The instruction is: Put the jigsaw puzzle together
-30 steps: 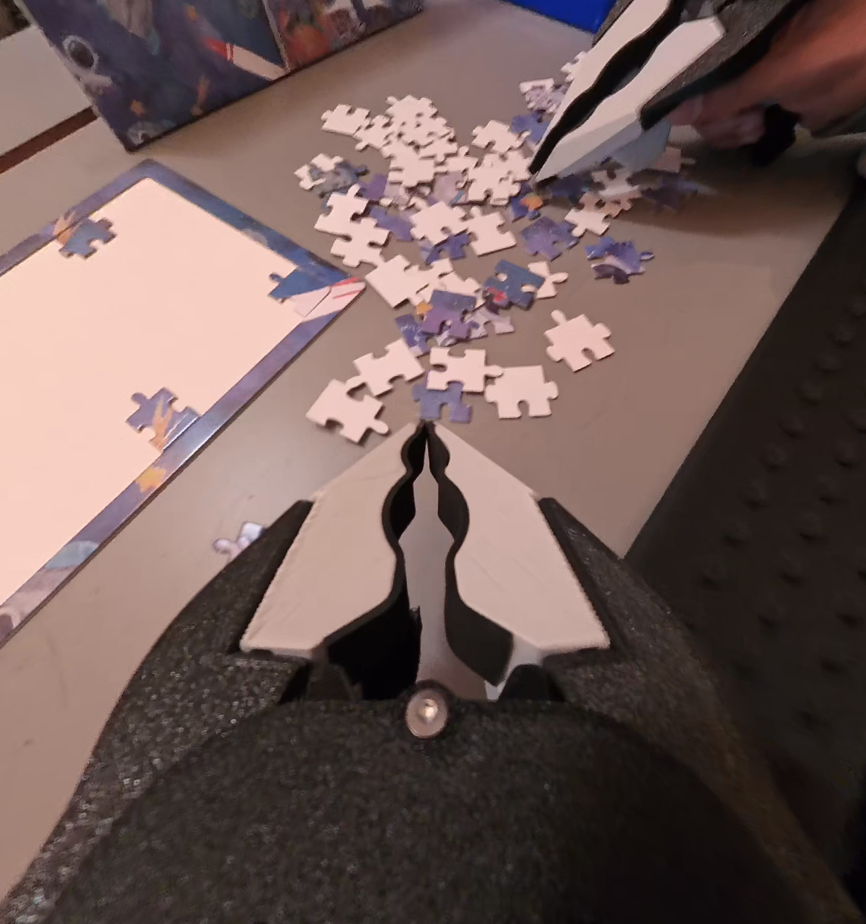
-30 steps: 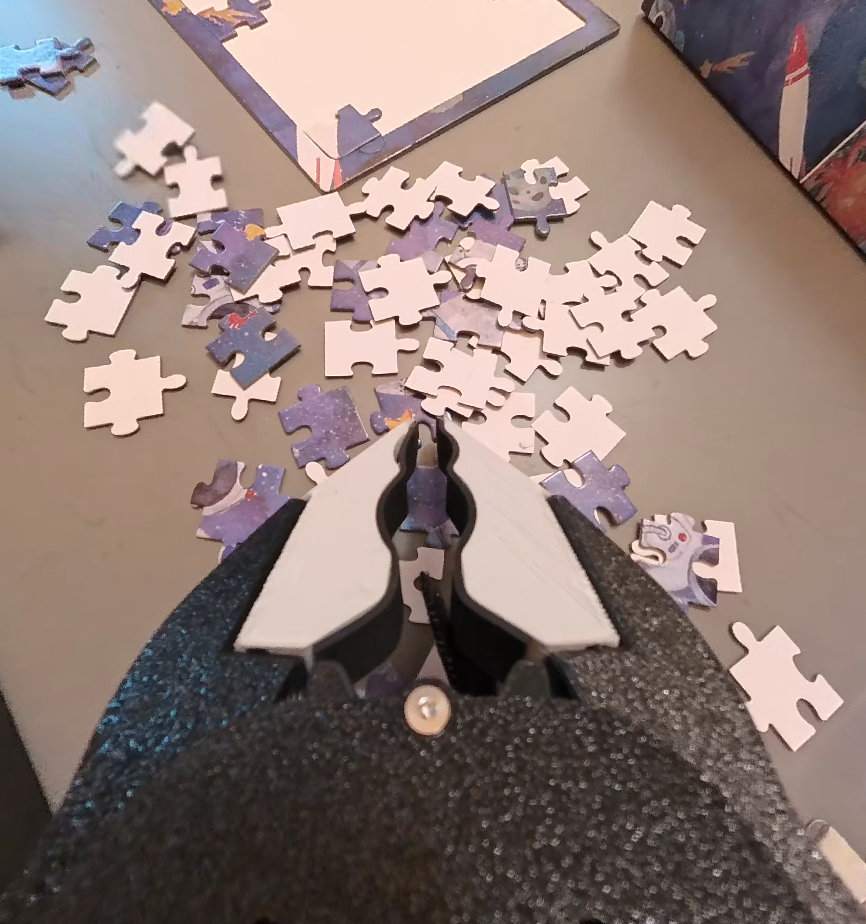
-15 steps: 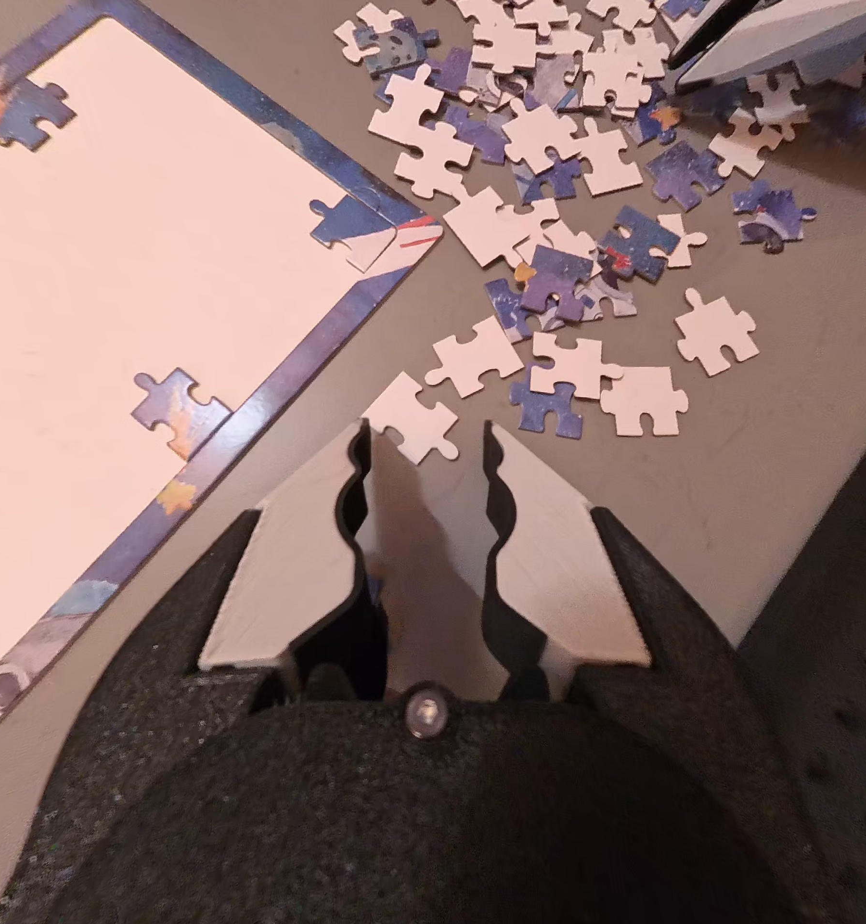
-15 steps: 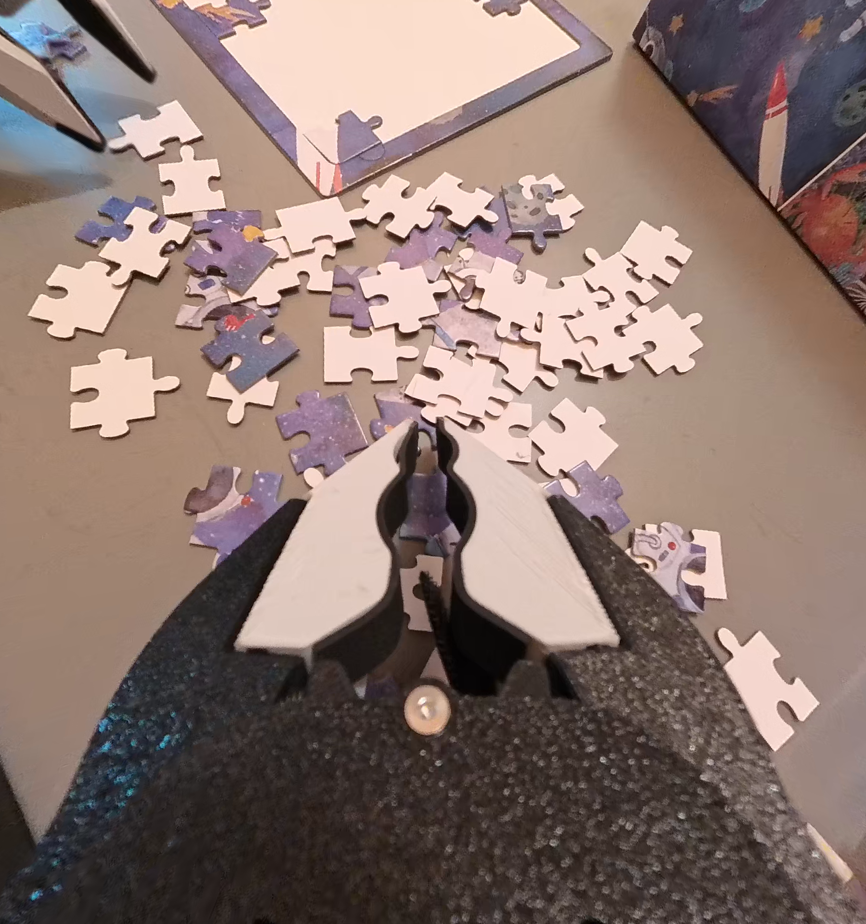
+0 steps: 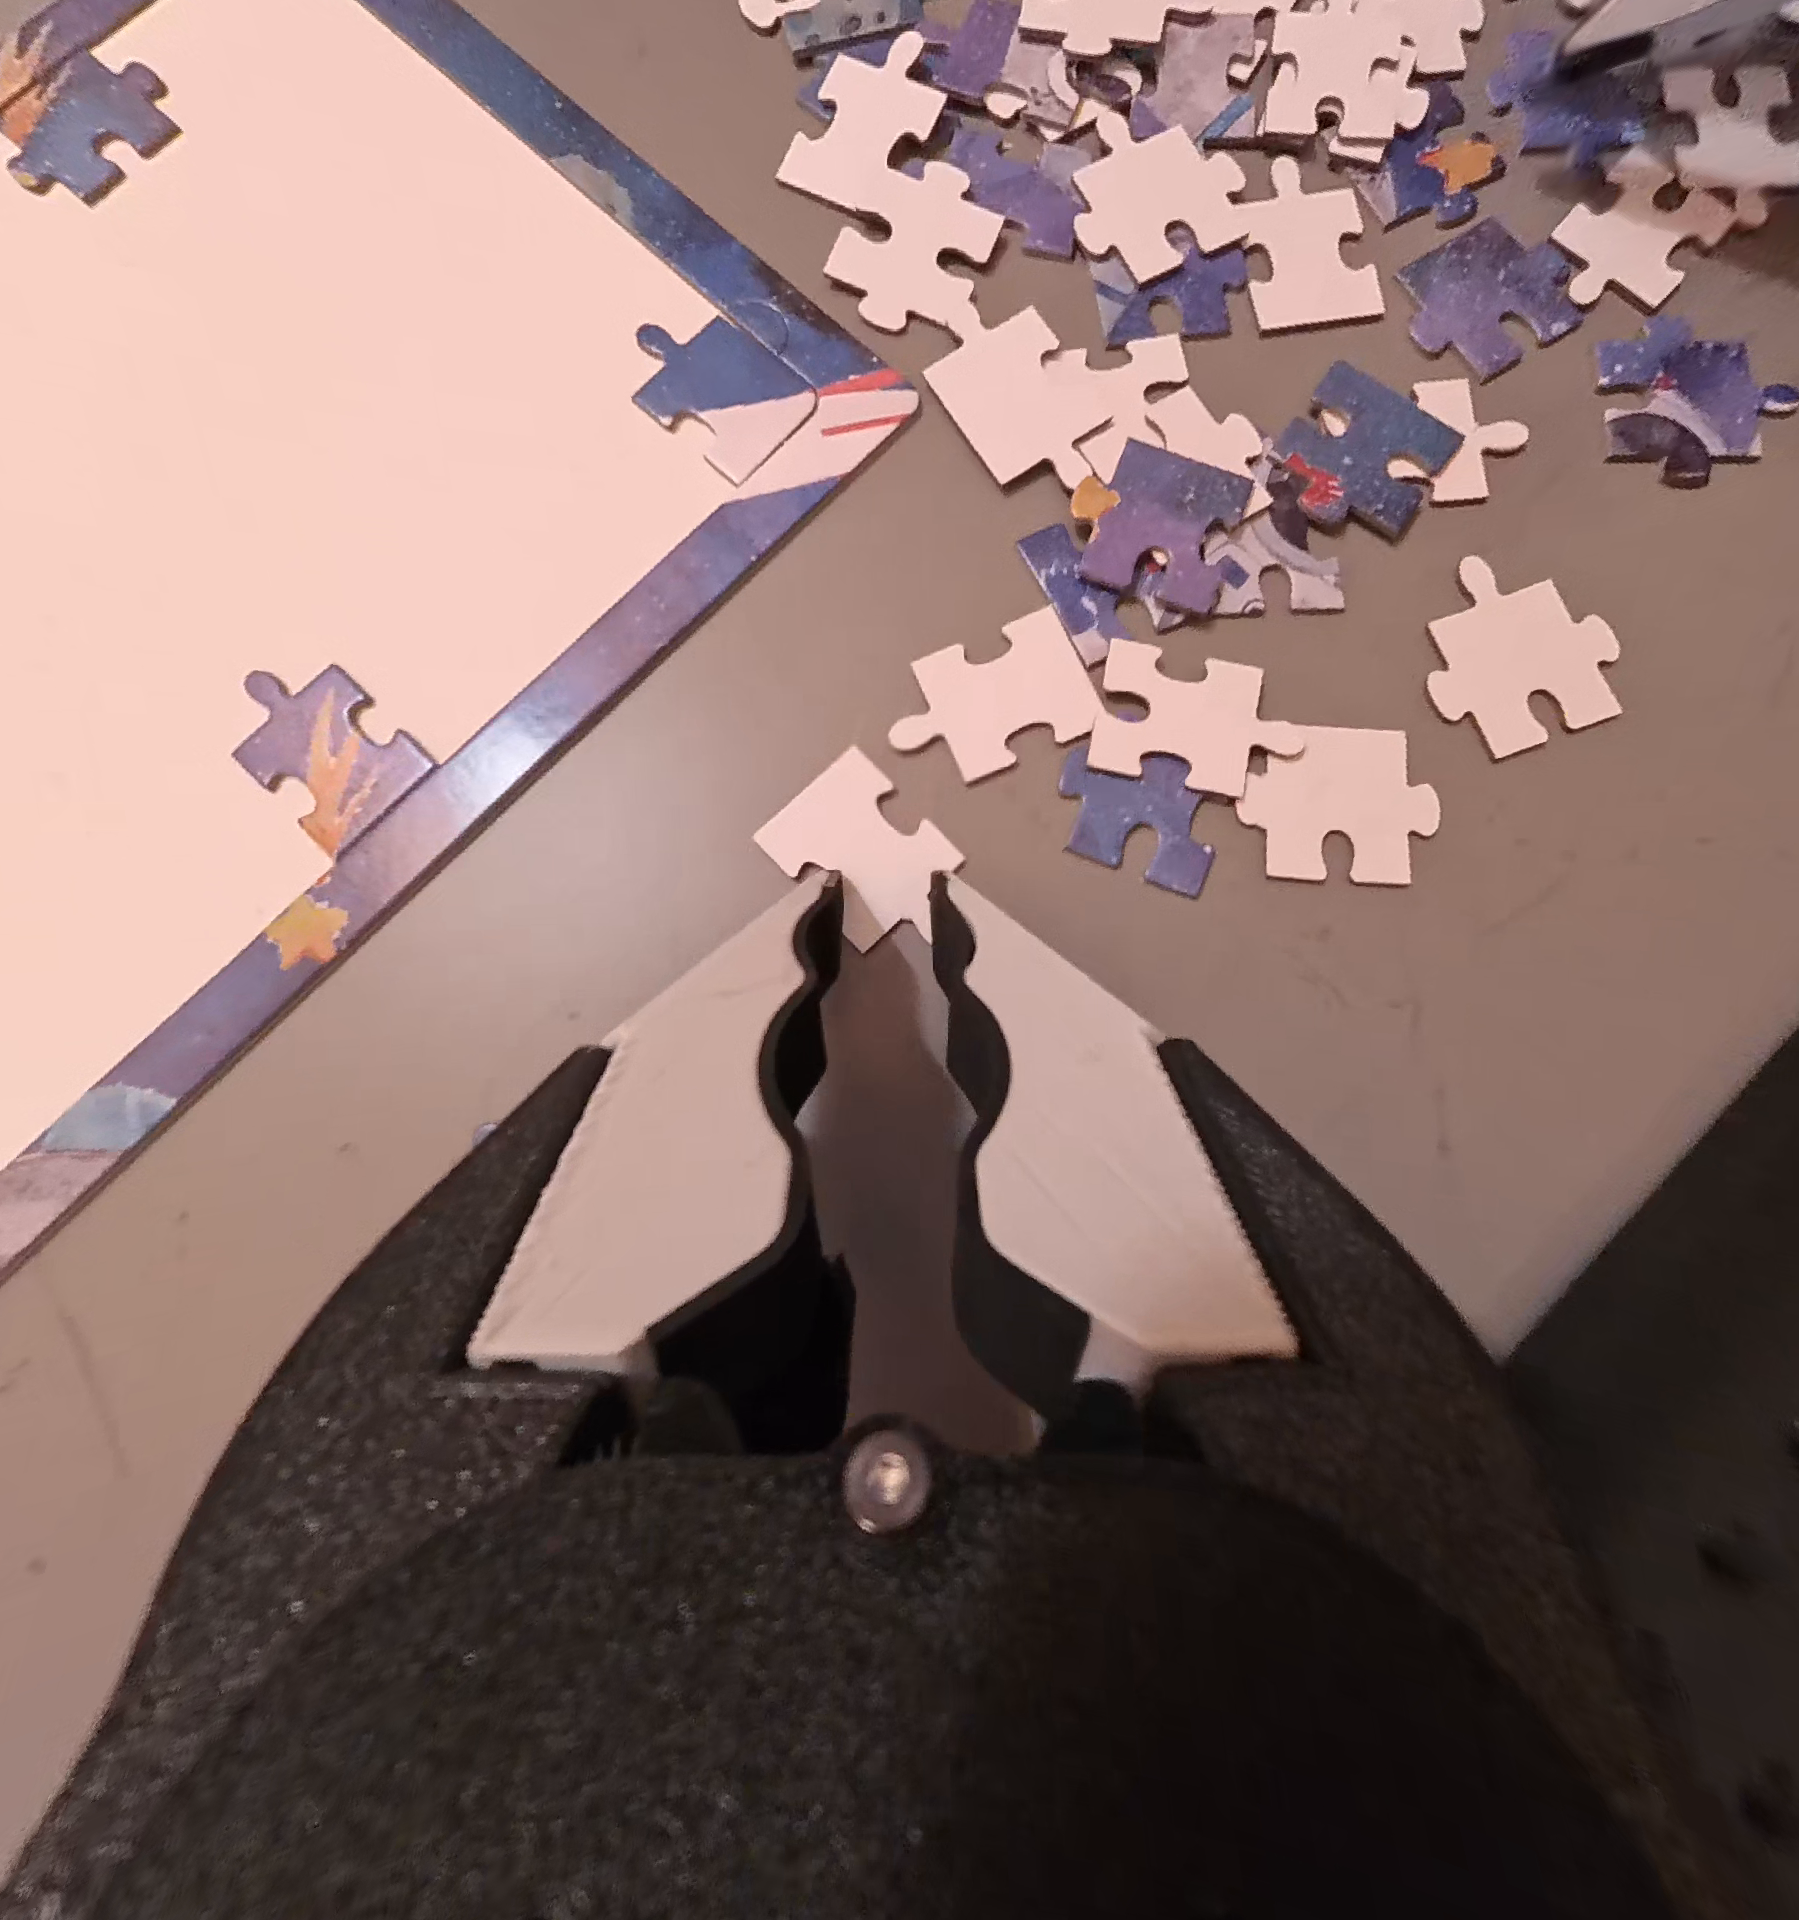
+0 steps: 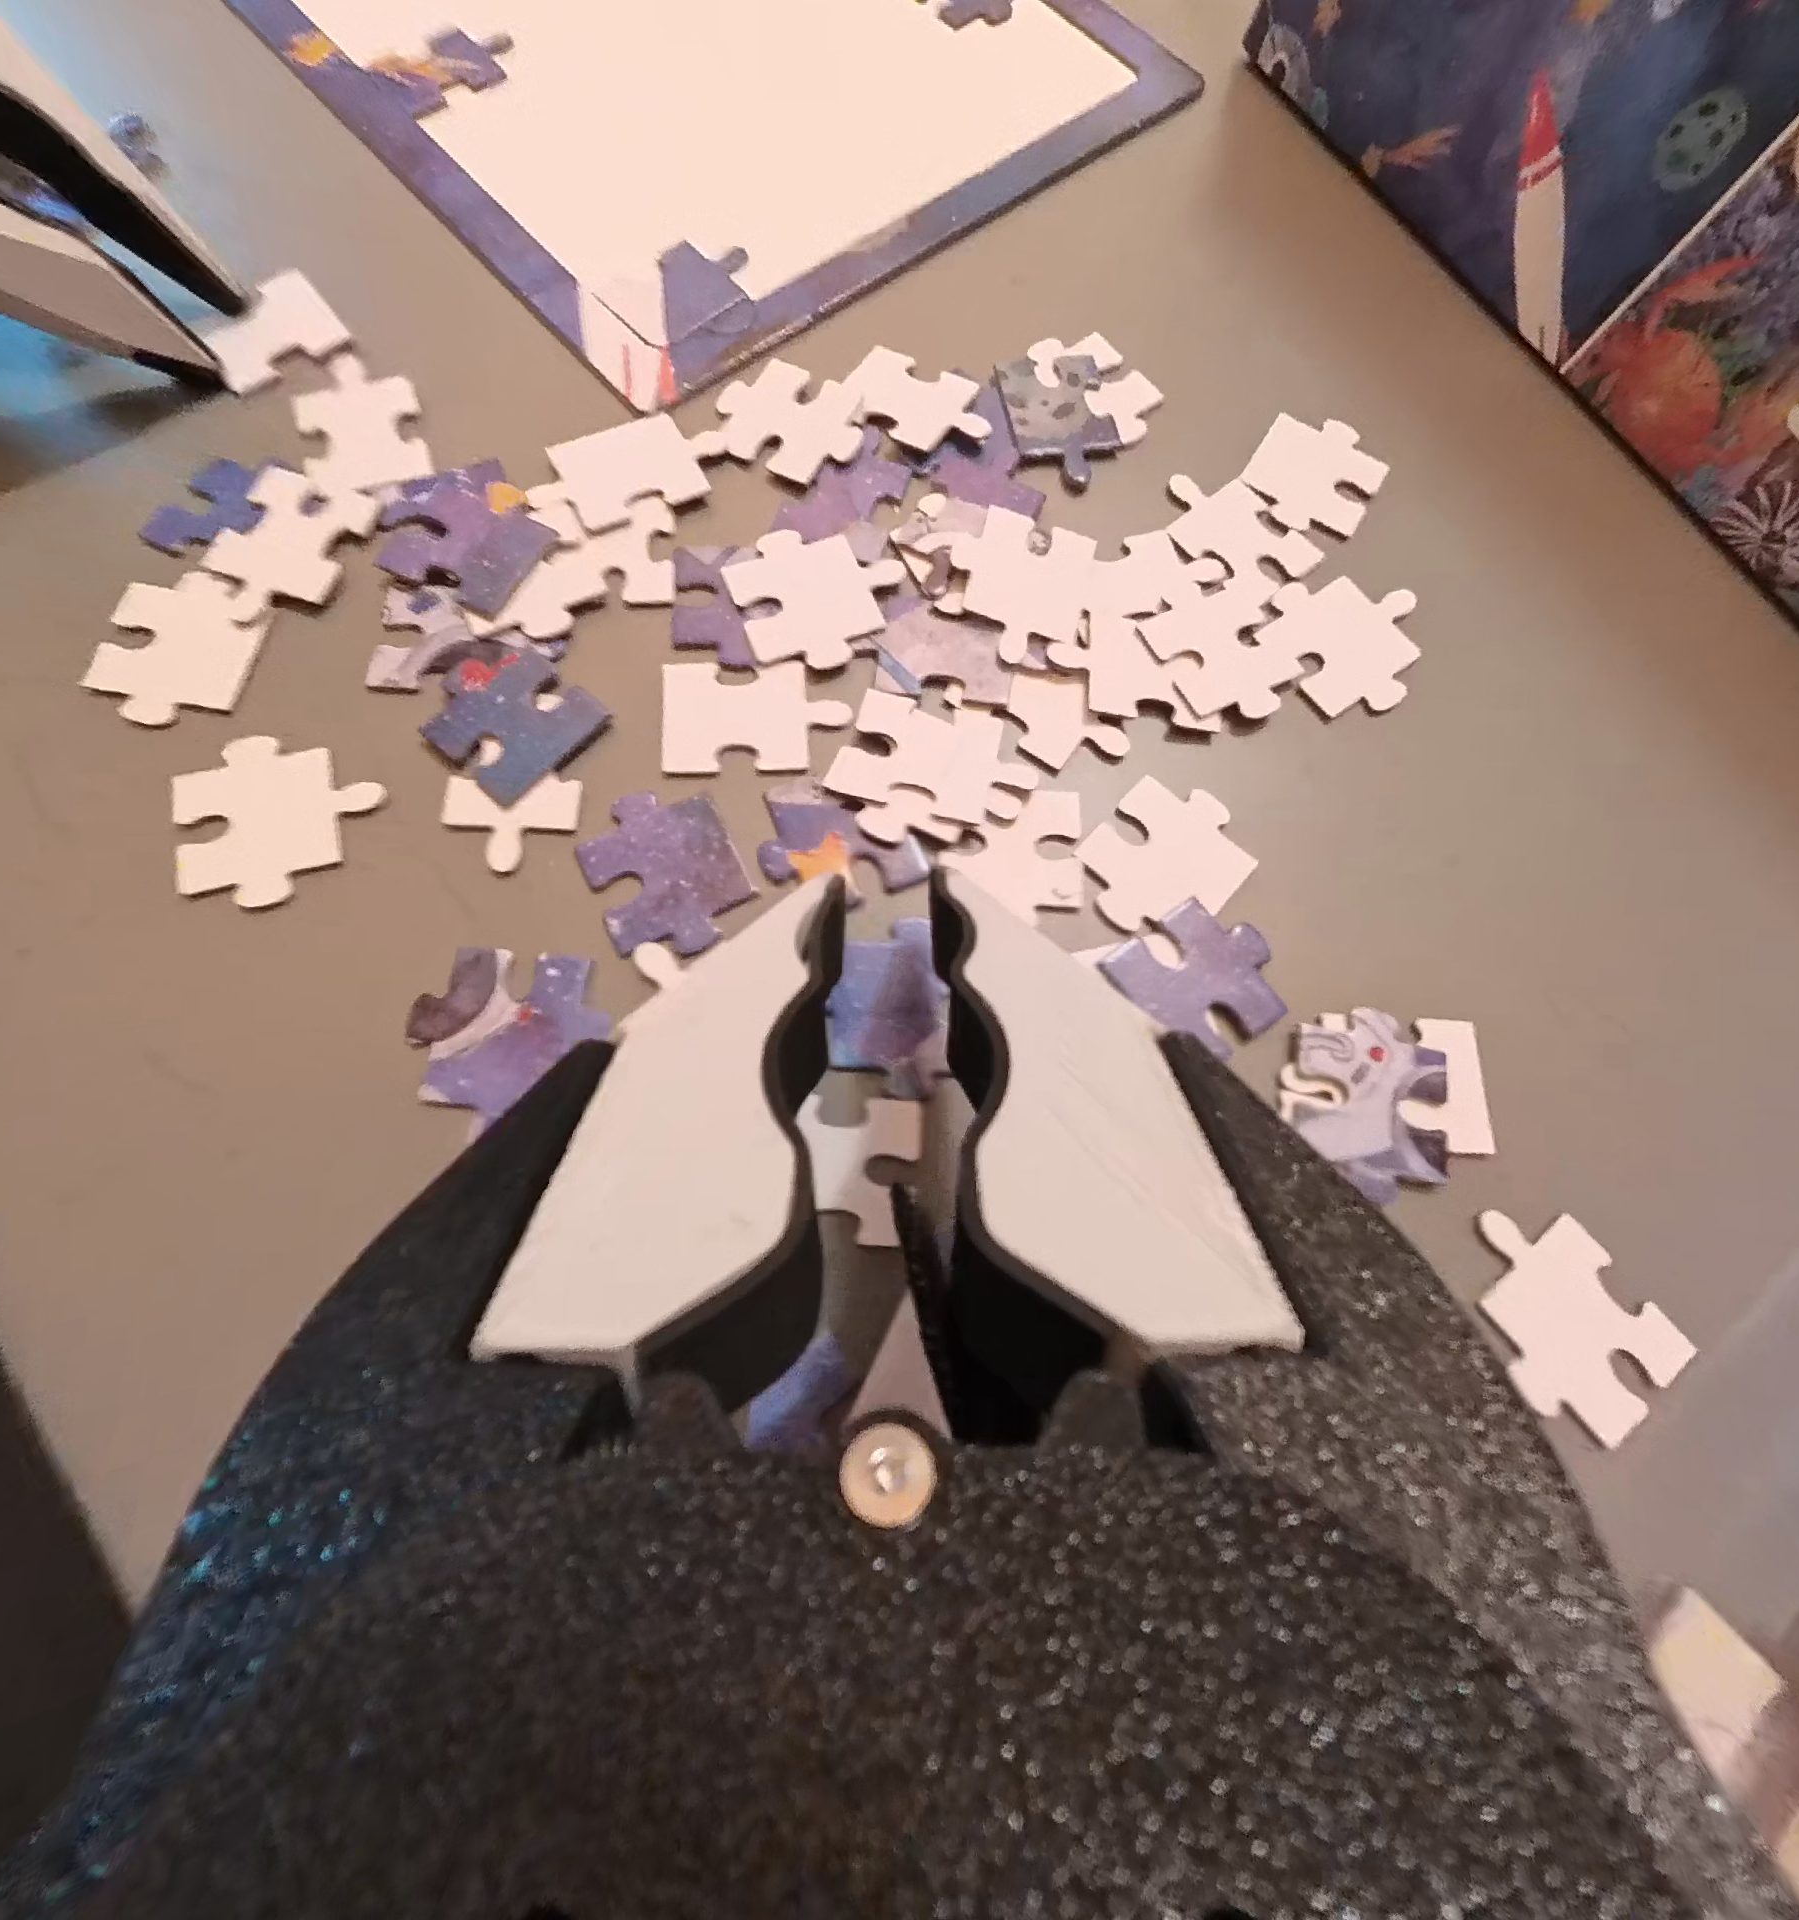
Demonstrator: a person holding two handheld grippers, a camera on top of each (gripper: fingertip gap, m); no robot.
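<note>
In the left wrist view my left gripper (image 5: 882, 883) is low over the table, its fingertips closed on the near tab of a white, face-down puzzle piece (image 5: 853, 826). The right wrist view shows the same grip on that piece (image 6: 277, 338) at the top left. The puzzle frame (image 5: 604, 644) lies to the left with three blue pieces set along its edges. My right gripper (image 6: 882, 883) hovers over the pile of loose pieces (image 6: 874, 623) with its jaws slightly apart. A blue piece (image 6: 890, 997) lies on the table below the gap, and the pads do not press on it.
The puzzle box (image 6: 1601, 208) stands at the right rear of the grey table (image 5: 1290, 1039). A dark studded mat (image 5: 1705, 1351) borders the table's right edge. Stray pieces lie near my right gripper, one white (image 6: 1581, 1330) and one printed (image 6: 1373, 1091).
My left gripper moved down and forward to the white piece, opened wide, then closed onto its tab. My right gripper's jaws parted a little and it stayed over the pile.
</note>
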